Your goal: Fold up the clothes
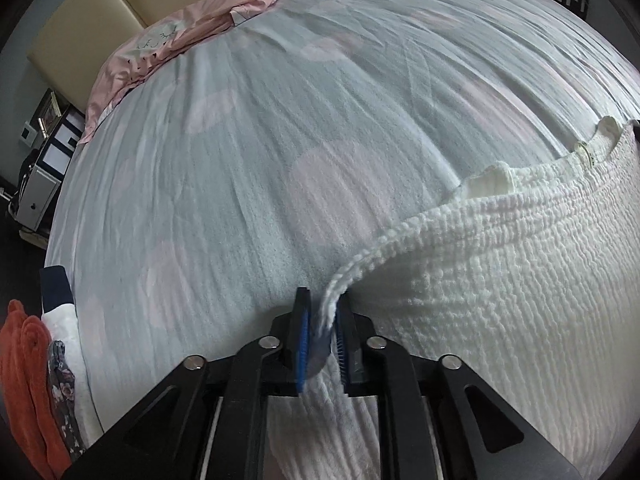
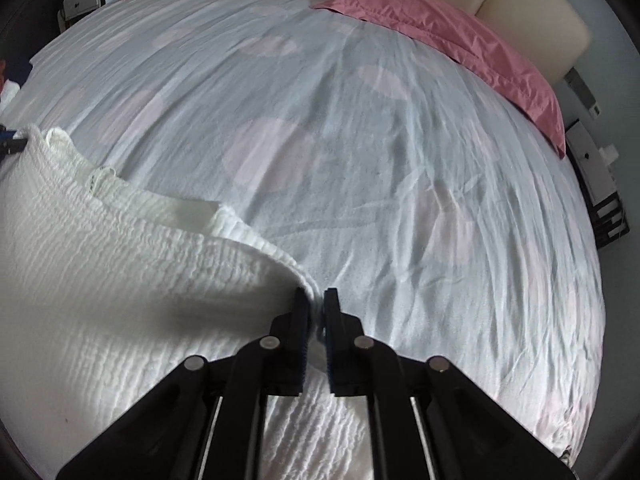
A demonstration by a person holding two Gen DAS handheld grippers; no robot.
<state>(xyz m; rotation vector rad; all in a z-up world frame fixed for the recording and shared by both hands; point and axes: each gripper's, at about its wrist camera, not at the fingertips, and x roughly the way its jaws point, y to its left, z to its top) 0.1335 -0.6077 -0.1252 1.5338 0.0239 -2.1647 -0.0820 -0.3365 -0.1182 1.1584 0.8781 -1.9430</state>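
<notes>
White crinkled cotton, a garment (image 1: 500, 280) with a ribbed neckline and a small label, lies spread on the bed, one top corner in each pair of tongs. The left gripper (image 1: 322, 320) has its blue-padded jaws slightly apart, and the cloth's corner hangs between them, against the right-hand pad; whether it is pinched or merely resting there I cannot tell. The right gripper (image 2: 316, 312) stands with a narrow gap, the other corner tucked into it, and again the pads' pressure on the fabric is not clear.

No crease shows yet: by my reading, the piece is laid out flat and every fold is left to do.

Around it stretches the pale blue sheet (image 1: 280, 140) with faint pink spots, pink pillows (image 2: 460, 36) at the cream headboard (image 1: 80, 12), and a small heap of orange and flowered clothes (image 1: 32, 380) at the bed's left edge, presumably waiting.
</notes>
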